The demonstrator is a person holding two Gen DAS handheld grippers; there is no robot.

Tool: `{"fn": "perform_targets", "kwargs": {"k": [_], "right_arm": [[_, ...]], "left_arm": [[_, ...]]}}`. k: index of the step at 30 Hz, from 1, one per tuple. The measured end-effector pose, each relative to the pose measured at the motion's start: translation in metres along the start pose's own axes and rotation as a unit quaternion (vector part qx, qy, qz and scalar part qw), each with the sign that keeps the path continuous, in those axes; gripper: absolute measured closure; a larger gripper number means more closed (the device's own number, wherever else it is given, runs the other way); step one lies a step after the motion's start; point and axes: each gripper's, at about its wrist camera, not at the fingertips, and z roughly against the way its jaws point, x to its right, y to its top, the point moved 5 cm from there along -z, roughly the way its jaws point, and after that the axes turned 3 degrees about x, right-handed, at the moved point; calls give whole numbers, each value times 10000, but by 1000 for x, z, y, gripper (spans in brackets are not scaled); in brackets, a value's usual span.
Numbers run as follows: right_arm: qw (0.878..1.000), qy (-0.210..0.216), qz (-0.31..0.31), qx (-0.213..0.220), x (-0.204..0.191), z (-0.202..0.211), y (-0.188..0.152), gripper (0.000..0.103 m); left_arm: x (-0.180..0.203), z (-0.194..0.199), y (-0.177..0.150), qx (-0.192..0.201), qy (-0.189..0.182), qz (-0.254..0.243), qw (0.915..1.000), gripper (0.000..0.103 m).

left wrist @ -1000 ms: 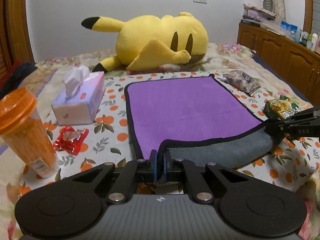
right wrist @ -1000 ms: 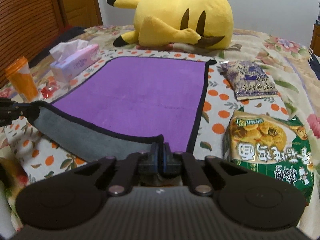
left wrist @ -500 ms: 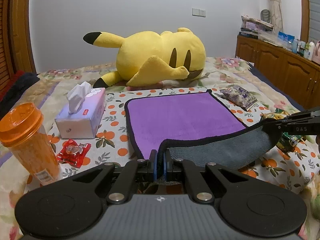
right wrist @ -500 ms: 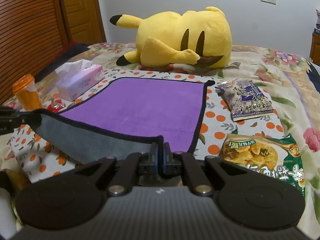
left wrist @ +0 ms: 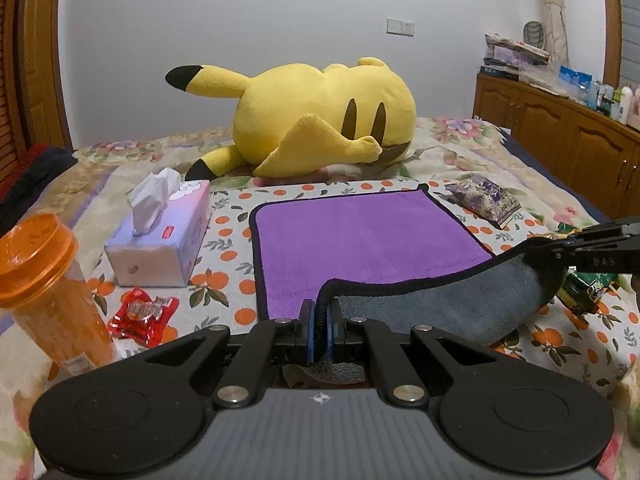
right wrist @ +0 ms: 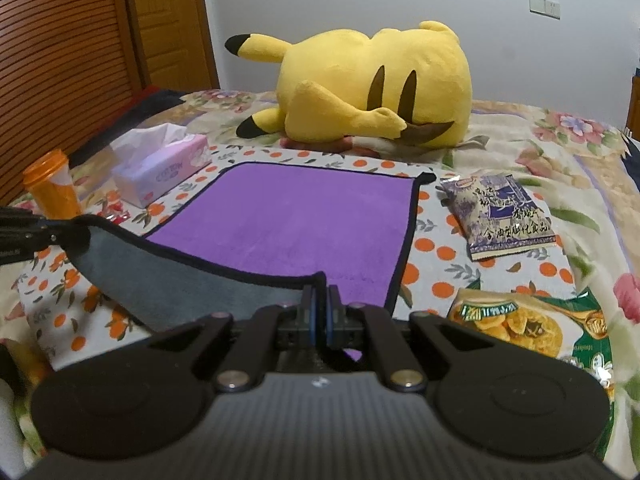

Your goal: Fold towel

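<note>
Both tools, left (left wrist: 319,330) and right (right wrist: 320,316), clamp the towel's (left wrist: 360,236) near corners, now raised higher off the bed (left wrist: 460,152) than before.

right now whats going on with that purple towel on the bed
A person is folding the purple towel with two handheld grippers. The left gripper and right gripper are each shut on a near corner, and the near edge is raised off the bedspread so its grey underside shows. The far half lies flat, in front of the yellow plush.
</note>
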Motion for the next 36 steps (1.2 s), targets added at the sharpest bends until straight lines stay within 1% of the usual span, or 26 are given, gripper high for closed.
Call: {"fn": "perform_targets", "kwargs": {"k": [9,15,22,27,32,36], "right_arm": [[9999,-73,-31,110,10,-10,9,98],[9999,-25,23,133,12,-19,13,98],[9999,-36,141,31,14,-33,10,98],[9998,-32,197,22,17,-40,12,99],[9998,-28,186,101,21,-40,18,99],[9995,-27,181,239,24,-37,29,99]], "left_arm": [[-5,-12,13,115,41,-55,9999,97],[-5,-29,15,51,54,-186,9998,97],[-10,-48,11,-76,68,-245,9996,97],[-12,-55,13,-72,84,-267,9996,97],[-13,-58,22,-15,79,-215,9997,97],[-10,-59,33,71,88,-247,9996,97]]}}
